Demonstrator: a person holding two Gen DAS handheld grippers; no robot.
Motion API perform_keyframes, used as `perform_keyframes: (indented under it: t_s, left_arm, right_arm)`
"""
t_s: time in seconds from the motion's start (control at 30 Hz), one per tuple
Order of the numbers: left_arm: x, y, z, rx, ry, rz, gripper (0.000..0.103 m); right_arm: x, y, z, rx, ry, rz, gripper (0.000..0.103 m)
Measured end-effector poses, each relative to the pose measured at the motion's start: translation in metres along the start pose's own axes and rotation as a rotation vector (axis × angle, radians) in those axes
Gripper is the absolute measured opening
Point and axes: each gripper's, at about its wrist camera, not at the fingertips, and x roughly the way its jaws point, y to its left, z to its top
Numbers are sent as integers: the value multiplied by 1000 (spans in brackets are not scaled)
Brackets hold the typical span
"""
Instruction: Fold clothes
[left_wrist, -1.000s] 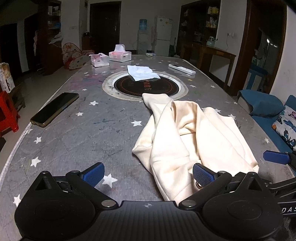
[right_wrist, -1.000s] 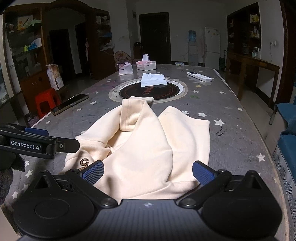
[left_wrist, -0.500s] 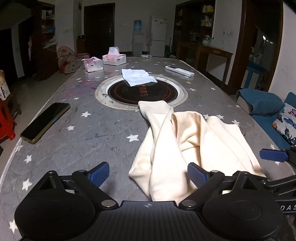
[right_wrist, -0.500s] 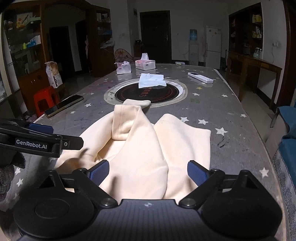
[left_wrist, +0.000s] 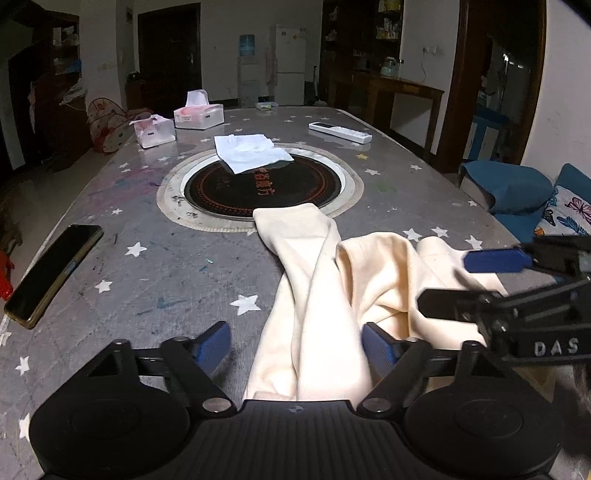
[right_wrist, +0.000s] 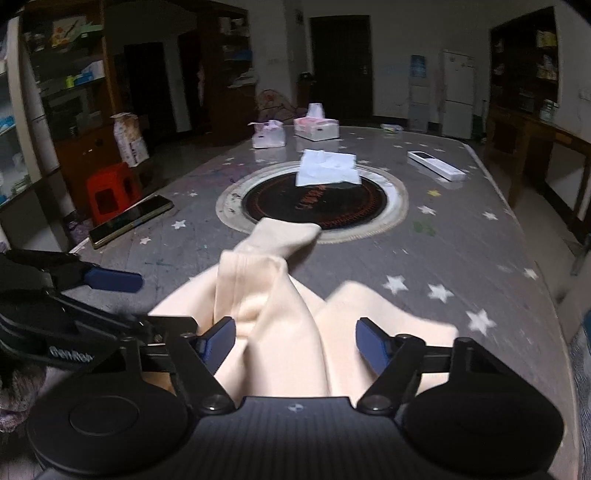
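Observation:
A cream sweatshirt (left_wrist: 332, 295) lies crumpled on the grey star-patterned table (left_wrist: 166, 266), one sleeve reaching to the round hob ring. It also shows in the right wrist view (right_wrist: 280, 314). My left gripper (left_wrist: 295, 345) is open, with the near hem of the sweatshirt between its blue pads. My right gripper (right_wrist: 295, 338) is open over the same near edge, cloth between its pads. Each gripper shows in the other's view, the right one (left_wrist: 495, 260) and the left one (right_wrist: 110, 280).
A round black hob (left_wrist: 258, 184) is set in the table's middle with a white cloth (left_wrist: 251, 151) on it. A phone (left_wrist: 51, 273) lies at the left edge. Two tissue boxes (left_wrist: 197, 114) and a remote (left_wrist: 340, 132) lie at the far end. A red stool (right_wrist: 110, 192) stands left.
Both grippers have moved in over the near hem of the sweatshirt and closer together. The cloth now lies between each pair of pads and has bunched up more.

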Motion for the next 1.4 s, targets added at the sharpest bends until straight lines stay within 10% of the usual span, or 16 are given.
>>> perform_keyframes:
  t_s: [0.33,0.57,1.1,1.4]
  left_arm:
    - [12,3,4,8,7,-46,53]
    - [7,5,3,-8,-15,-94,9]
    - [-93,50,-27,-163,-190,-23,6]
    - [-149,78,-81,-257,-161,4,6]
  right_arm:
    - [36,0,12,-33,61,48,26]
    - [12,-5,11,-20,5,0,8]
    - [-123,-51,-40,104,-161,-198,8]
    - [-173,-67,-90,167,-138,-304,8]
